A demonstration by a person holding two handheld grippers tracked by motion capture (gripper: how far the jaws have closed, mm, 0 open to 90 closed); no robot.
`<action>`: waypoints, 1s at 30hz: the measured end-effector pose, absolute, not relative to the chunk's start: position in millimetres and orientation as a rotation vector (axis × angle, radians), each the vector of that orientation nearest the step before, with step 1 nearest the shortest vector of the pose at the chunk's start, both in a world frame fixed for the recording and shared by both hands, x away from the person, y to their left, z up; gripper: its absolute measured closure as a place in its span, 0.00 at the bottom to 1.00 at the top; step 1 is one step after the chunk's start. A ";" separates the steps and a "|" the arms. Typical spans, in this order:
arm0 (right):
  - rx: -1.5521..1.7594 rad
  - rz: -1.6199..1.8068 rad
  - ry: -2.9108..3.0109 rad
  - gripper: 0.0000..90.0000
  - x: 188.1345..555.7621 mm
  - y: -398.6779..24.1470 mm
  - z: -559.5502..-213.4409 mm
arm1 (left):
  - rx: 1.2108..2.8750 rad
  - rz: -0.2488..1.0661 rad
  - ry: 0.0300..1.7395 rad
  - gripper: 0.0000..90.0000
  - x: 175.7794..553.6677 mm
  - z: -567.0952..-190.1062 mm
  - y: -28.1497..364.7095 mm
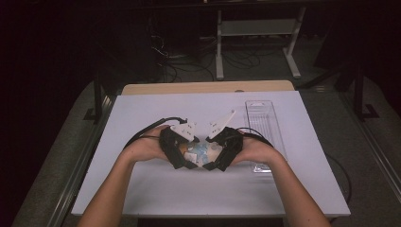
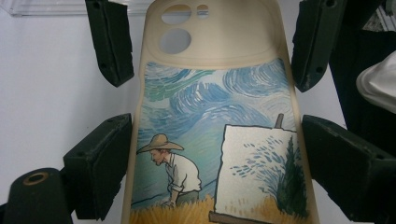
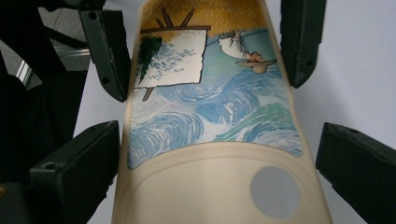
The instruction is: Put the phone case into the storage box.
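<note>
A beige phone case point(image 1: 201, 152) printed with a painter, an easel and a swirling blue sky lies between both grippers at the middle of the white table point(image 1: 142, 189). My left gripper point(image 2: 217, 123) grips the case point(image 2: 219, 51) at its lower half, with both pads against its long edges. My right gripper point(image 3: 222, 129) straddles the camera-hole end of the case point(image 3: 210, 186). Its left pad touches the edge and a thin sliver of table shows at the other pad. In the high view the left gripper point(image 1: 190, 163) and right gripper point(image 1: 211, 165) point toward each other.
A clear plastic tray point(image 1: 265, 127) lies lengthwise on the table's right part, just beyond the right hand. Cables trail from both grippers across the table. Dark floor, cables and a white stand lie behind the table.
</note>
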State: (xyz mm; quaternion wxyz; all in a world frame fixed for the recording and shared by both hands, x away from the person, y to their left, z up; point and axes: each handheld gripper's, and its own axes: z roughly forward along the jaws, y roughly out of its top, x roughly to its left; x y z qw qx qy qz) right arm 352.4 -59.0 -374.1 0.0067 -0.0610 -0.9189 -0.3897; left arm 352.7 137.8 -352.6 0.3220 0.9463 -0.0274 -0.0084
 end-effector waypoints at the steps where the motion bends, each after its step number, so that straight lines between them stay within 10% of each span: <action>1: -0.180 -1.209 -2.876 0.00 352.4 -58.3 -375.0 | 2.485 -0.021 -0.074 0.13 352.5 -352.6 137.5; 30: -0.120 -1.110 -2.890 0.11 352.3 -53.1 -379.2 | 2.511 -0.029 -0.074 0.13 351.7 -355.3 135.6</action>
